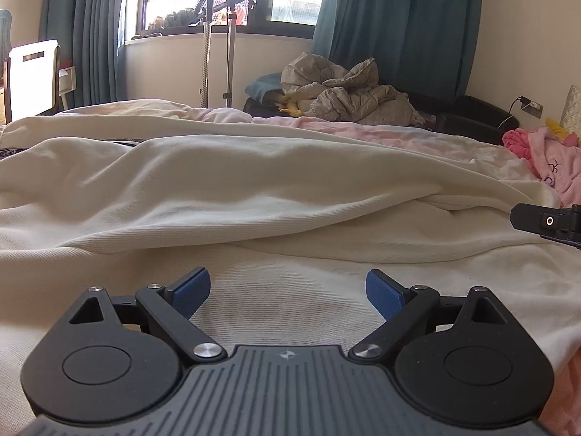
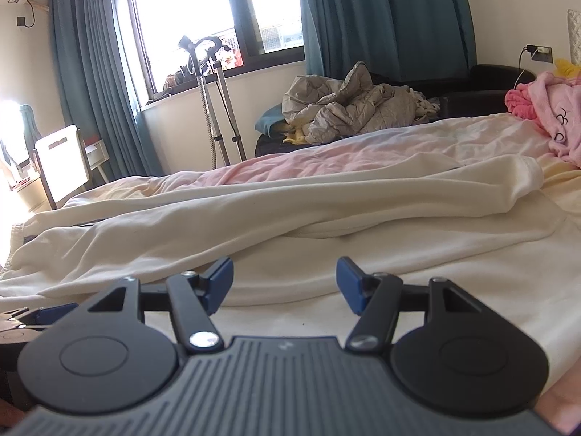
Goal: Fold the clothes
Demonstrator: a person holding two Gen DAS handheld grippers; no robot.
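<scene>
A large cream garment [image 1: 254,189] lies spread over the bed in soft folds and fills most of the left wrist view. My left gripper [image 1: 288,290] hovers low over its near part, blue pads wide apart, nothing between them. In the right wrist view the same cream garment [image 2: 290,210] shows a long sleeve that ends in a ribbed cuff [image 2: 526,172] at the right. My right gripper [image 2: 285,279] is open just above the near fabric, holding nothing. Each gripper appears at the edge of the other's view: the right gripper [image 1: 548,221], the left gripper [image 2: 36,318].
A pink sheet [image 2: 290,161] covers the bed beyond the garment. A pink plush robe [image 2: 552,116] lies at the far right. A crumpled grey quilt [image 2: 348,109] sits on a black sofa behind the bed. A garment steamer stand [image 2: 212,109] and a chair [image 2: 61,160] stand near the window.
</scene>
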